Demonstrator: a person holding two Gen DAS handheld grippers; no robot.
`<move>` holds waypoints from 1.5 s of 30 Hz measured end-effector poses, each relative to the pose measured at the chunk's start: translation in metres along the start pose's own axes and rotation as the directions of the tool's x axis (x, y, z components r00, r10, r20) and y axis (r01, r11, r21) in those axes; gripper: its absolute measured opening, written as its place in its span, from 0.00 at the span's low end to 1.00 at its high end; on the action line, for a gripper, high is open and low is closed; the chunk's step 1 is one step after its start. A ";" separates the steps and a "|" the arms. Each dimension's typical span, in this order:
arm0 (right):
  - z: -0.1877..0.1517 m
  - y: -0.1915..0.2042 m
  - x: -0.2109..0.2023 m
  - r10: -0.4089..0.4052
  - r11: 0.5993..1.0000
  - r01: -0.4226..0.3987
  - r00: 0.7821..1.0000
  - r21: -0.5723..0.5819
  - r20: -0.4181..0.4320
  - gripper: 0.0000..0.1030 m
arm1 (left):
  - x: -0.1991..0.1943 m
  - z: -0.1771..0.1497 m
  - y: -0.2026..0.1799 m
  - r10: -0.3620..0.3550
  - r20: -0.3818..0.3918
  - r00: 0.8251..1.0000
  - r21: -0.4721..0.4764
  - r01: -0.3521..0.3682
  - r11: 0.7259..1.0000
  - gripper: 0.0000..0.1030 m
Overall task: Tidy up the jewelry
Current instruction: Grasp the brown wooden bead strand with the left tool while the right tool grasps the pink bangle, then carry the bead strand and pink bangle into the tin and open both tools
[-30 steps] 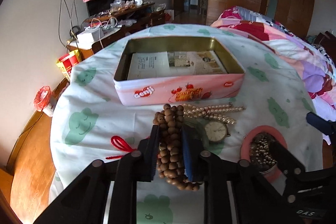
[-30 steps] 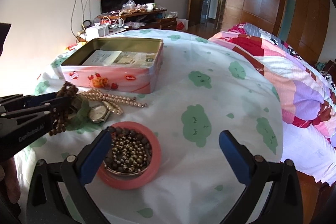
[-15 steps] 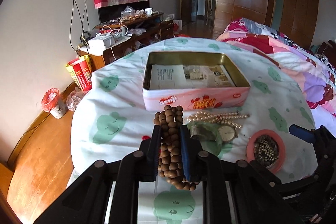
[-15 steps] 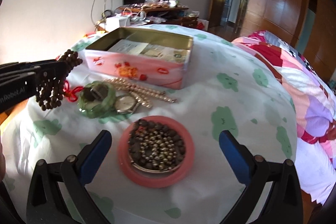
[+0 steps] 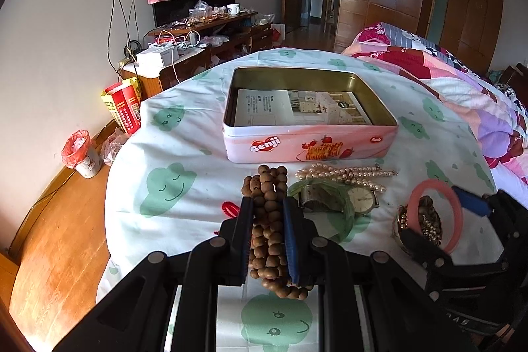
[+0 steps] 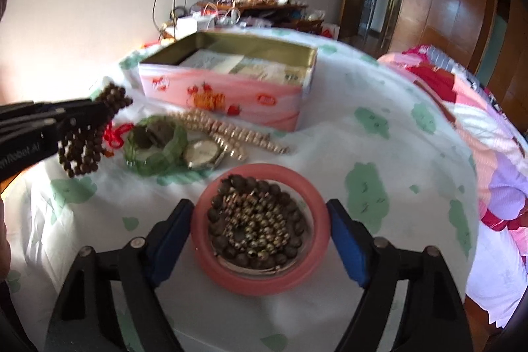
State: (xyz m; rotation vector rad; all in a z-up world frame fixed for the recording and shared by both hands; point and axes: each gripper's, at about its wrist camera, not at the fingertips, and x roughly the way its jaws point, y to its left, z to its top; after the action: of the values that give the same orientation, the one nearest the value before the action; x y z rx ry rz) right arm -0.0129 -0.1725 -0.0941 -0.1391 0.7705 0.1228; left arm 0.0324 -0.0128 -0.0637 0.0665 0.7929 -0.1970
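Observation:
My left gripper (image 5: 266, 203) is shut on a brown wooden bead bracelet (image 5: 268, 220) and holds it above the cloth, short of the open pink Genji tin (image 5: 310, 147). The bracelet also hangs from the left gripper in the right wrist view (image 6: 89, 134). My right gripper (image 6: 260, 223) is open, its blue pads either side of a pink bangle (image 6: 260, 277) that rings a heap of dark and gold beads (image 6: 255, 223). A pearl necklace (image 5: 346, 174), a watch (image 5: 361, 197) and a green bangle (image 5: 343, 203) lie before the tin.
The tin holds printed paper (image 5: 297, 108). A red cord (image 5: 229, 208) lies on the cloud-print cloth (image 5: 171, 187) left of the bracelet. A quilted bed (image 5: 462, 94) is at the right. A cluttered sideboard (image 5: 204, 35) and a small bin (image 5: 81, 154) stand by the wall.
My left gripper has lifted the wooden bead bracelet off the cloth and drawn back. My right gripper has moved forward and narrowed around the pink bangle.

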 end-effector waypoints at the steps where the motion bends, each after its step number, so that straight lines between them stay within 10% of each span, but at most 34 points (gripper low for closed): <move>1: 0.001 -0.001 -0.002 -0.003 1.000 0.003 1.000 -0.001 0.011 0.80 | 0.000 0.000 -0.001 -0.002 -0.001 1.000 0.000 0.002 1.000 0.17; 45: 0.041 -0.013 -0.008 0.041 0.999 -0.040 0.995 -0.010 0.087 0.81 | -0.008 0.027 -0.002 -0.031 0.051 0.998 0.029 0.029 0.999 0.17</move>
State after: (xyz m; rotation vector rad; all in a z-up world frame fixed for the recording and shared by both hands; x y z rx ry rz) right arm 0.0116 -0.1785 -0.0578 -0.1251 0.6861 0.1692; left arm 0.0454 -0.0175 -0.0394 0.0762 0.7404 -0.2374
